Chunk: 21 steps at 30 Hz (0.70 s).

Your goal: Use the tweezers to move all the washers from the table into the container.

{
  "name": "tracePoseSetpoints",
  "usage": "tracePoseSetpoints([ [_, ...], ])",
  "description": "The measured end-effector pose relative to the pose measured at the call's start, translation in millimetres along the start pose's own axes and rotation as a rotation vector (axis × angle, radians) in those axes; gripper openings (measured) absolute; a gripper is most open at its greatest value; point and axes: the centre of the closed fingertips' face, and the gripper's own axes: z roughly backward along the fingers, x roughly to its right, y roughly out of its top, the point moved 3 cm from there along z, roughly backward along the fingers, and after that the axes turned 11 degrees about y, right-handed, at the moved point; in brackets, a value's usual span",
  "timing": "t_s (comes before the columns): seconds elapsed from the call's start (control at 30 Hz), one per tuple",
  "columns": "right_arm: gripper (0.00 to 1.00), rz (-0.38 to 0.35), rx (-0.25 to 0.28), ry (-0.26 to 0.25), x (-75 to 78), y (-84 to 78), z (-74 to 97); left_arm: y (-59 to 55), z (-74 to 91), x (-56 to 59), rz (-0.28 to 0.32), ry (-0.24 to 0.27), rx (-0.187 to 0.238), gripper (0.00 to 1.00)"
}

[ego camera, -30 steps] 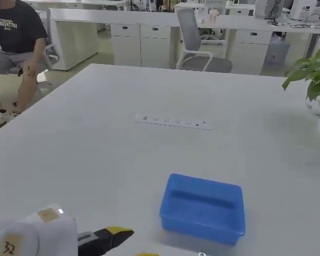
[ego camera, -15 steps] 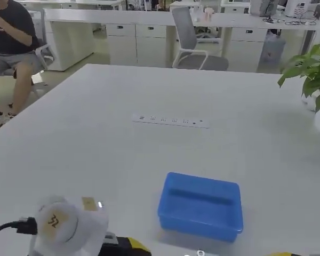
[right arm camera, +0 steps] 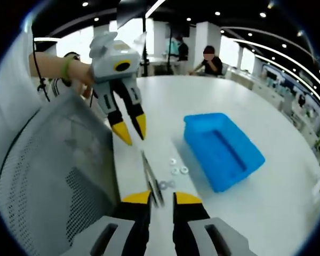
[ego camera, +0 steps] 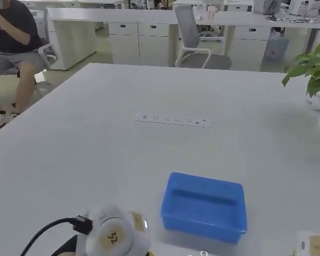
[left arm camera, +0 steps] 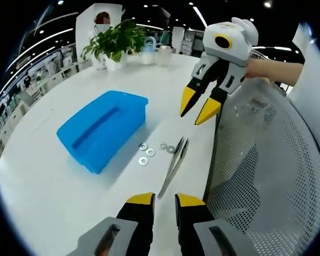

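The blue container (ego camera: 202, 205) stands open on the white table, also seen as the container (left arm camera: 98, 128) and the container (right arm camera: 224, 149). Metal tweezers (left arm camera: 173, 162) lie flat by the table's near edge, with several small washers (left arm camera: 150, 152) between them and the container. From the other side the tweezers (right arm camera: 151, 181) and washers (right arm camera: 175, 171) lie just ahead of my right gripper (right arm camera: 161, 200), which is open and holds nothing. My left gripper (left arm camera: 164, 205) is open and empty, short of the tweezers. Both grippers face each other above the tweezers.
A grey mesh chair back (left arm camera: 266, 176) presses against the table's near edge, beside both grippers. A power strip (ego camera: 173, 121) lies mid-table. A potted plant (ego camera: 309, 69) stands at the far right. A person (ego camera: 10, 32) sits beyond the table's left corner.
The left gripper's white body has slid right along the bottom of the head view. The right gripper's body has come in at the bottom right corner.
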Motion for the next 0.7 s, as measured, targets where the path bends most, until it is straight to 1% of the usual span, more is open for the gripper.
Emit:
tracePoseSetpoints([
  [0.03,0.12,0.002,-0.006,0.003,-0.1,-0.4,-1.4,-1.2,-1.7,0.1,-0.017,-0.004,-0.015,0.11],
  [0.07,0.12,0.007,-0.014,0.007,0.0,-0.9,-3.4,-2.4,-4.1,-1.3,-0.058,0.006,-0.032,0.11],
  [0.1,0.12,0.009,-0.019,0.011,-0.2,-1.2,-4.6,-2.5,-6.0,-1.0,-0.074,0.003,-0.038,0.1],
  [0.13,0.12,0.013,-0.026,0.017,-0.4,-1.8,-6.3,-2.6,-8.4,0.4,-0.086,-0.007,-0.05,0.1],
  [0.27,0.12,0.023,-0.049,0.03,-1.6,-3.4,-11.4,-3.0,-15.5,-0.8,-0.136,-0.012,-0.074,0.05],
  [0.37,0.11,0.029,-0.063,0.036,-2.6,-4.3,-13.0,-3.0,-20.5,-1.1,-0.168,-0.018,-0.091,0.05],
  [0.43,0.11,0.029,-0.064,0.037,-2.9,-4.3,-13.1,-3.6,-22.0,-1.6,-0.195,-0.018,-0.105,0.04],
  [0.47,0.11,0.027,-0.062,0.038,-2.9,-4.3,-13.2,-2.7,-22.5,-2.9,-0.212,-0.006,-0.106,0.04],
  [0.5,0.11,0.025,-0.061,0.036,-2.7,-4.5,-13.2,-2.3,-23.1,-3.9,-0.241,0.0,-0.114,0.04],
  [0.57,0.11,0.019,-0.058,0.036,-2.5,-5.2,-13.3,-1.6,-24.6,-1.0,-0.266,-0.01,-0.13,0.03],
  [0.7,0.11,0.014,-0.057,0.033,-2.4,-6.7,-13.5,-2.0,-27.4,1.3,-0.32,-0.017,-0.144,0.0],
])
